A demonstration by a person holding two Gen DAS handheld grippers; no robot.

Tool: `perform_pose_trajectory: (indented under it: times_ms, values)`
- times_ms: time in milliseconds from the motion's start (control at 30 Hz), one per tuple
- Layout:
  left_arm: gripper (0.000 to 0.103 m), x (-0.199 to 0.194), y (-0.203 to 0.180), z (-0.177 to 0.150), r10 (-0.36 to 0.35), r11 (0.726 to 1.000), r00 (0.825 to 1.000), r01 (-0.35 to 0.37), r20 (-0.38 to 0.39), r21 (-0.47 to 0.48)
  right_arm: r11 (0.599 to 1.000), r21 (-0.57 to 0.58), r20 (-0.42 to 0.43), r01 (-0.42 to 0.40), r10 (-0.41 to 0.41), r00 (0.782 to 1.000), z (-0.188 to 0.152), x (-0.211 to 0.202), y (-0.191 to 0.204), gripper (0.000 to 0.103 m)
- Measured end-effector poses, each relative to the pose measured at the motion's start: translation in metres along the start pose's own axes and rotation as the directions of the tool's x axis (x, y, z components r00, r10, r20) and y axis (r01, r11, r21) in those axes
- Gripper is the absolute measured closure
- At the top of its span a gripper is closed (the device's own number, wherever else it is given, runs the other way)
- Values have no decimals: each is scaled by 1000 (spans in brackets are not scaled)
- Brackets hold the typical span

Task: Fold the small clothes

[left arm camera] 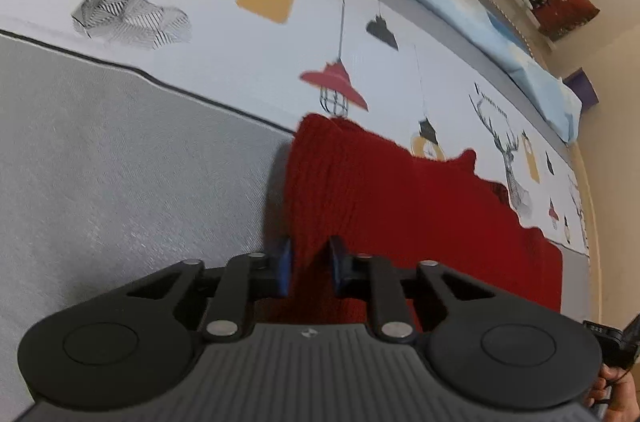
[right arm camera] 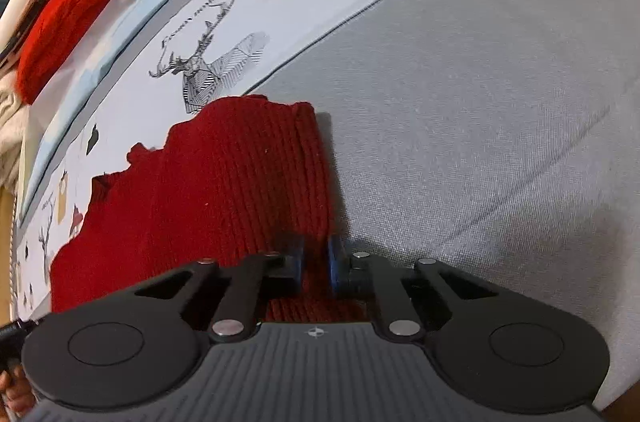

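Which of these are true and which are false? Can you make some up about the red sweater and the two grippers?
1. The knitted garment is red. True.
2. The left gripper is wide open, away from the garment. False: it pinches the garment's edge.
3. The right gripper is shut on the garment. True.
4. The sheet has deer and lamp drawings. True.
5. The garment lies on a wooden floor. False: it lies on the grey cover and the sheet.

Dark red ribbed knit garment lies flat on bedding.
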State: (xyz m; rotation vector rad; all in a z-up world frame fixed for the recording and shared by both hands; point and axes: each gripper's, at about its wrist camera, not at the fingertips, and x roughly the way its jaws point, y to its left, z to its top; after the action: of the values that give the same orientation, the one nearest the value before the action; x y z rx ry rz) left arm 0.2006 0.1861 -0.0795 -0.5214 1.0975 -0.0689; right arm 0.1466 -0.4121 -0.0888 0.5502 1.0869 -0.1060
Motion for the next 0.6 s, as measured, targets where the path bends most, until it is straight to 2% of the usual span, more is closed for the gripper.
perform_pose_trajectory:
  times_ms: [167,200,233,267,300,367,467,600]
  values:
    - [82,-5,3,3,-22,999,1000,23,13,-22,999,48,39,-13,11,999,3,-9,-6,94]
    - [79,-4,3,3,-27,999,1000,28,6,-22,997,78,56,-12,7,998,4,-11,-10,92]
    - [72,-3,3,3,-31,999,999,31,-4,-23,994,108,72,-8,1,997,5,-13,-14,90]
    - [69,-1,2,2,-35,999,999,35,-13,-24,990,140,86,-3,-9,996,6,-15,-19,77]
    - [69,1,1,2,-35,999,999,35,-24,-21,986,167,90,-2,-13,996,7,-15,-23,51]
    - [66,5,-1,1,-21,1000,999,20,-40,-11,981,192,73,7,-21,997,6,-12,-26,32]
    - [64,10,0,0,-15,1000,998,14,-53,-18,988,152,0,-24,25,1000,4,1,-20,33]
    - [64,10,-1,-1,-10,1000,999,9,-46,-11,985,167,-14,-36,38,999,3,9,-19,35]
